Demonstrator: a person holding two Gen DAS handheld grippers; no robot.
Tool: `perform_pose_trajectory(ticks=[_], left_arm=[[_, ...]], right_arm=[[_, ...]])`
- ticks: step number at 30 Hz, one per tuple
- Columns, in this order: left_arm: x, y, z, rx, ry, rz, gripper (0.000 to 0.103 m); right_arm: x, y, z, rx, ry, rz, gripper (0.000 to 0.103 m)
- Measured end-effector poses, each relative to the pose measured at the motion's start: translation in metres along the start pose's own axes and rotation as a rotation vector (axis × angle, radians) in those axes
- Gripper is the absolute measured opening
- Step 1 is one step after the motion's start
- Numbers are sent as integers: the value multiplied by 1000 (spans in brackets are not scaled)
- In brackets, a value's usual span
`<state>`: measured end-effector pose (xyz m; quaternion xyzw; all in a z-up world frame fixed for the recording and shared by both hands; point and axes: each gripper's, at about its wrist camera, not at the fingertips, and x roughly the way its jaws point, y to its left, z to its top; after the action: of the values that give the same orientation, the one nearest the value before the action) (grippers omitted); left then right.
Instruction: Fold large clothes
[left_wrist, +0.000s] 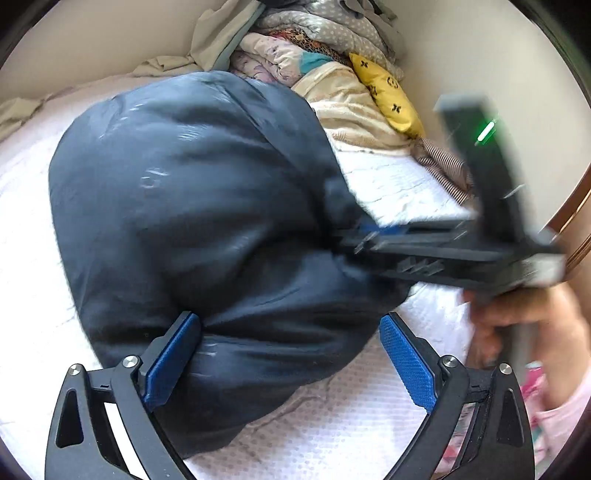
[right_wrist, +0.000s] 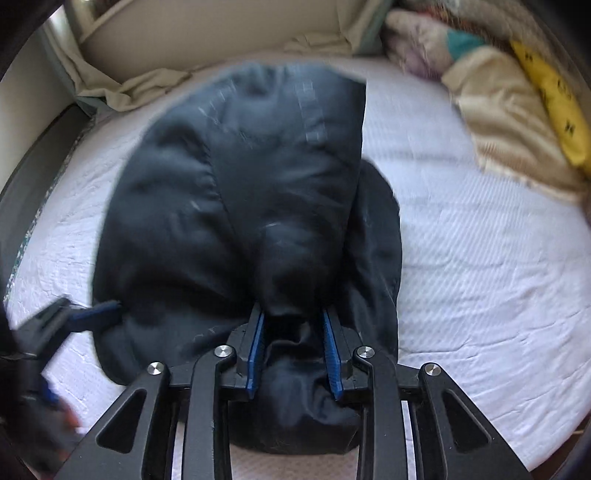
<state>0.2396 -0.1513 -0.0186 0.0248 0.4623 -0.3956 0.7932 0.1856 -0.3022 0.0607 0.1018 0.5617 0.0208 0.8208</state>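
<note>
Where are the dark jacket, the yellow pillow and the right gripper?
dark jacket (left_wrist: 192, 206): left wrist view, puffy top.
yellow pillow (left_wrist: 388, 94): left wrist view, its middle.
right gripper (right_wrist: 293, 319): right wrist view, between fingertips.

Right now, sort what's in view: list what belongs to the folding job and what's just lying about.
Part of the job:
- dark padded jacket
- right gripper, clamped on a bunch of the jacket
- left gripper, jaws wide around the jacket's edge
- white bed cover, the work surface

Just lying about:
- yellow patterned cushion
- heaped blankets
- cream blanket

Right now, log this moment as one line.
left tongs: open around dark jacket | right tongs: clamped on jacket fold | surface: white bed cover
</note>
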Motion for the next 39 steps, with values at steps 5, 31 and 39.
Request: perform_pose_trajectory(ticks=[5, 31, 39], left_arm=[[-34, 31, 6, -149, -54, -22, 99], [-16, 73, 11, -254, -10, 137, 97], [-12, 67, 13, -242, -8, 158, 97]], right_arm=[[25, -21, -2, 65, 31, 52, 25], [-33, -45, -8, 158, -98, 130, 79], [-57, -57, 4, 275, -176, 203, 83]])
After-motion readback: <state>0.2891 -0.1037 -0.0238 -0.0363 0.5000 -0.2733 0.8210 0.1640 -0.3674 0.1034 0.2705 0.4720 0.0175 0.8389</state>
